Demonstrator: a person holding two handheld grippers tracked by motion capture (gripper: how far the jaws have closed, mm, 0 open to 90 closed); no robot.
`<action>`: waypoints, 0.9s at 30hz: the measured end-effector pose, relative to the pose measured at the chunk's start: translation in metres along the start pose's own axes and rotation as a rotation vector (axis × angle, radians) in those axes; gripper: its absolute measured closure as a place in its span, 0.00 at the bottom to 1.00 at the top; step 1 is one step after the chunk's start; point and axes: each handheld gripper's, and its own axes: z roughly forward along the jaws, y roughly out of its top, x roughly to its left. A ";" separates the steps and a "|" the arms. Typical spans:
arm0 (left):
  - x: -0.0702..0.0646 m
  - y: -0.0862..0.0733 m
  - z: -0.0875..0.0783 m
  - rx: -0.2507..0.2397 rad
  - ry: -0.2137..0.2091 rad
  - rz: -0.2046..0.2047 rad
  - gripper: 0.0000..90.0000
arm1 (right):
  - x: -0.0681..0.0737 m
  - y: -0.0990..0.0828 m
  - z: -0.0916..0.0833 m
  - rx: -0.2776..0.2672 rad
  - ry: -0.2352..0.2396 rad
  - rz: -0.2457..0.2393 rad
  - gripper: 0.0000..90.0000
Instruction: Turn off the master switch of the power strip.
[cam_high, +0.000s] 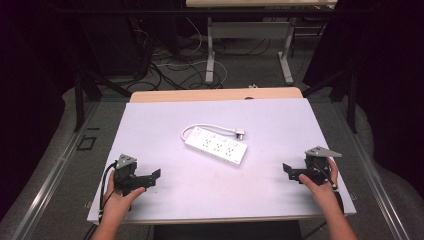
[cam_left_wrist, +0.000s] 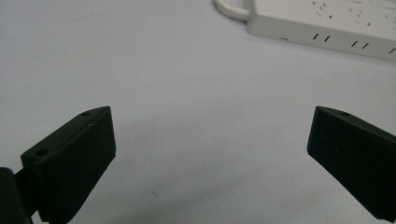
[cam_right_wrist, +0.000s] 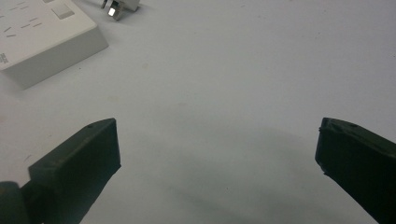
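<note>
Nothing is being held yet: the white power strip is lying untouched mid-worktop, while the left gripper and right gripper are being kept well apart from it, fingers spread.

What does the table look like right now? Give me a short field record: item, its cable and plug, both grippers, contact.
item: white power strip, lying flat near the middle of the table
cable: short white cable looping from the strip's left end round its far side
plug: white plug lying on the table just behind the strip
left gripper: near the front left, fingers wide apart, nothing between them
right gripper: near the front right, fingers wide apart, nothing between them
contact: neither gripper touches the strip
</note>
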 end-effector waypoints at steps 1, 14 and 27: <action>-0.001 0.001 -0.001 -0.004 0.000 -0.001 0.01 | 0.001 0.000 -0.001 -0.006 -0.008 0.003 0.00; -0.016 0.017 -0.006 -0.021 -0.022 0.031 0.01 | 0.004 -0.002 -0.001 -0.004 0.000 0.007 0.00; -0.039 0.030 -0.004 0.029 -0.044 0.134 0.03 | 0.004 -0.002 -0.002 -0.005 0.006 0.019 0.00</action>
